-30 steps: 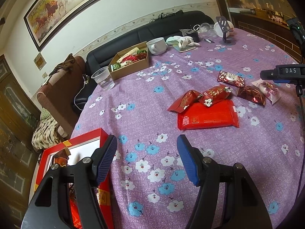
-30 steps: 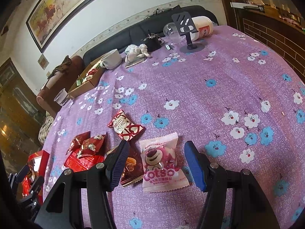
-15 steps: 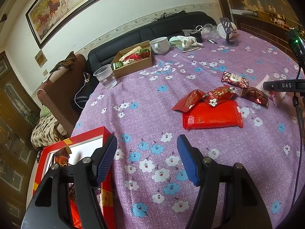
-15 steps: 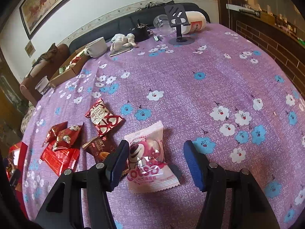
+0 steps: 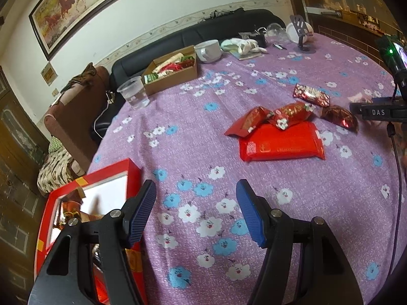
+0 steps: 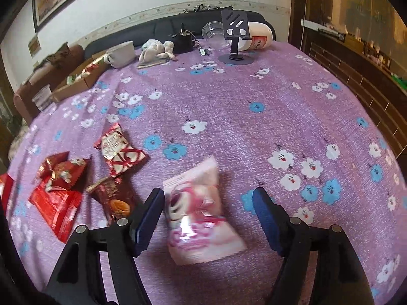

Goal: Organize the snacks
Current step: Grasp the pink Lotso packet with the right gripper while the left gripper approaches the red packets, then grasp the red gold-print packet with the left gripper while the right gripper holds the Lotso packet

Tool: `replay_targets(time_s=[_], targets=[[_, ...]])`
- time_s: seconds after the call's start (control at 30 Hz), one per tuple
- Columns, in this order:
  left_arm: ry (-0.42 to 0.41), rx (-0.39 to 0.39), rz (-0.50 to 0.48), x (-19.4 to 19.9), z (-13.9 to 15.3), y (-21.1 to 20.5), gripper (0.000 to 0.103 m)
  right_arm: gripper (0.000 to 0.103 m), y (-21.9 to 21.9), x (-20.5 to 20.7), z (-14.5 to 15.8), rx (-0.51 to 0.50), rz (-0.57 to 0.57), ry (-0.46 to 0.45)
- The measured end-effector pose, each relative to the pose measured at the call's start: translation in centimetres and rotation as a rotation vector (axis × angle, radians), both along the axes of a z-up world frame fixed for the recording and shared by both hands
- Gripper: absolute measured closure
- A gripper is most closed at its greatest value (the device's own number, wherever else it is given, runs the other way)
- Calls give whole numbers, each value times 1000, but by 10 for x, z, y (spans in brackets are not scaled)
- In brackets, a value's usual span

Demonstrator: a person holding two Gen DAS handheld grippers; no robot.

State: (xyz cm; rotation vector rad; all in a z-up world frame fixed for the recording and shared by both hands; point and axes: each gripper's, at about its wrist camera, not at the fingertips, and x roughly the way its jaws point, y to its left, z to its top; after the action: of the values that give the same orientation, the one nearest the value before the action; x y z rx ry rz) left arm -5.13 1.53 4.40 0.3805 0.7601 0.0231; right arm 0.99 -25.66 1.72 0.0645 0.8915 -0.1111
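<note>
Table point(image 5: 178, 117) under purple floral cloth is the landmark. Red box point(image 5: 106, 178) at its near-left edge, lid off, looks like the drop target. Red packs point(image 5: 279, 145) heaped mid-table, unsorted. Pink pack point(image 6: 198, 211) lies flat just right of that heap, straddled by the right tongs point(image 6: 206, 216): jaws have just been opening, pads clear of it, likely lining up a grab. Left tongs point(image 5: 195, 213) open, empty, parked beside the box.

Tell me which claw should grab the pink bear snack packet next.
Right. The right claw already straddles the pink bear snack packet, its jaws having just opened wider around it. The left claw hangs open over bare tablecloth beside the red box.
</note>
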Motion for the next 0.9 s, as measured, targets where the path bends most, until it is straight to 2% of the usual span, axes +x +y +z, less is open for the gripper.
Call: replay_targets(time_s=[0.1,0.2,0.23,0.3,0.43,0.57,0.7,0.9], targets=[[13,7,-10,0,-5,-4,38,27,-1,0,0,8,4,-2],[23,14,-18,2,-8,-7,38,33,-1,0,0,-7,2,-1],[25,16,-18,4,-8,-7,38,37,-1,-1,0,-12,0,-5],[35,14,-17,9,-8,-6,38,57,-3,-2,2,-21,-5,-13],[65,-14,-22,23,-3,-7,38,58,0,-3,3,-46,4,-7],[133,-91,-70,39,1,-18,38,59,-8,-4,4,-3,-17,2],[150,-65,-113,56,2,-38,38,59,-21,-5,6,75,-49,7],[192,45,-295,85,-1,-80,38,59,-28,-7,6,142,-68,13]])
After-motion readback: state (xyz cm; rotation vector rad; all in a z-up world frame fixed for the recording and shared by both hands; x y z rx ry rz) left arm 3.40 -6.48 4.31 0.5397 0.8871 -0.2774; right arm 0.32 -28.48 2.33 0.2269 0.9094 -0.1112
